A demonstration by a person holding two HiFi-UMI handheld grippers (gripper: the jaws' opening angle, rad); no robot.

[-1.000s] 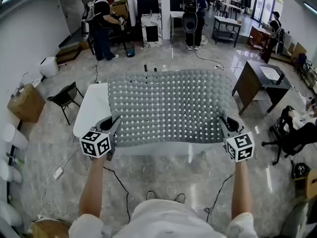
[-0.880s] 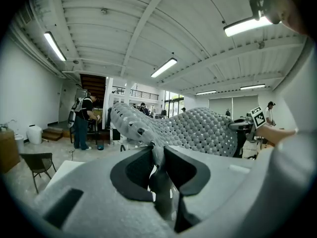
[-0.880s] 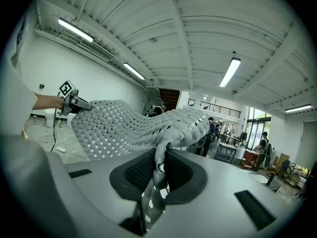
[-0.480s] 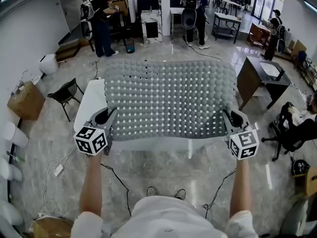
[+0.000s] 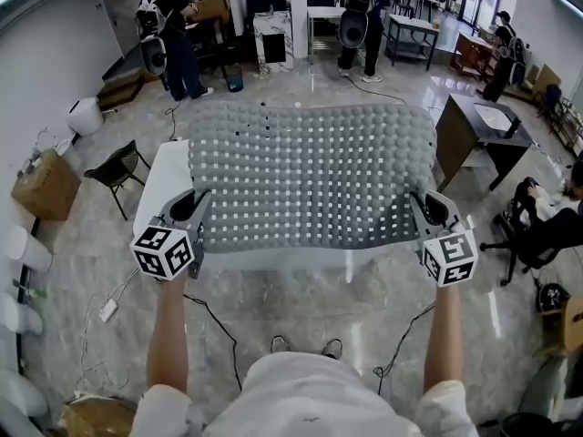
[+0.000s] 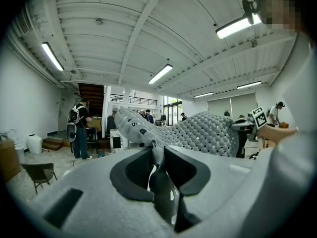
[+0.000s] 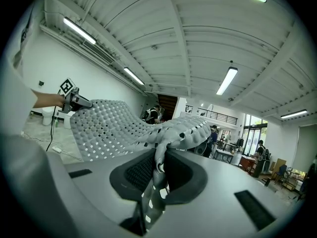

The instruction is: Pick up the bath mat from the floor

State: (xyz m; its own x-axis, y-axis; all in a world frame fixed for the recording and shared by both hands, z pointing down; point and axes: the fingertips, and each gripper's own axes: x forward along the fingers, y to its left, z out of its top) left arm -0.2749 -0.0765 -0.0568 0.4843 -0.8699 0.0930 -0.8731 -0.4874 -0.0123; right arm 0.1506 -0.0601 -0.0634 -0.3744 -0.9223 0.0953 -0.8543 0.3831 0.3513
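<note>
The grey bath mat (image 5: pixel 310 176), bumpy and full of small square holes, hangs spread out in the air between both grippers, well above the floor. My left gripper (image 5: pixel 194 209) is shut on its near left corner, my right gripper (image 5: pixel 421 209) on its near right corner. In the left gripper view the mat (image 6: pixel 198 133) runs away from the closed jaws toward the other gripper. The right gripper view shows the mat (image 7: pixel 114 125) pinched the same way, its edge hanging down between the pads.
Under the mat stands a white table (image 5: pixel 164 189). A black folding chair (image 5: pixel 114 176) is at the left, a dark desk (image 5: pixel 478 135) at the right. Cables (image 5: pixel 214 321) trail over the marble floor. People stand at benches (image 5: pixel 273 35) at the far end.
Both grippers have lifted the mat a little higher, and its far edge now spreads further up and out. The grips have not changed.
</note>
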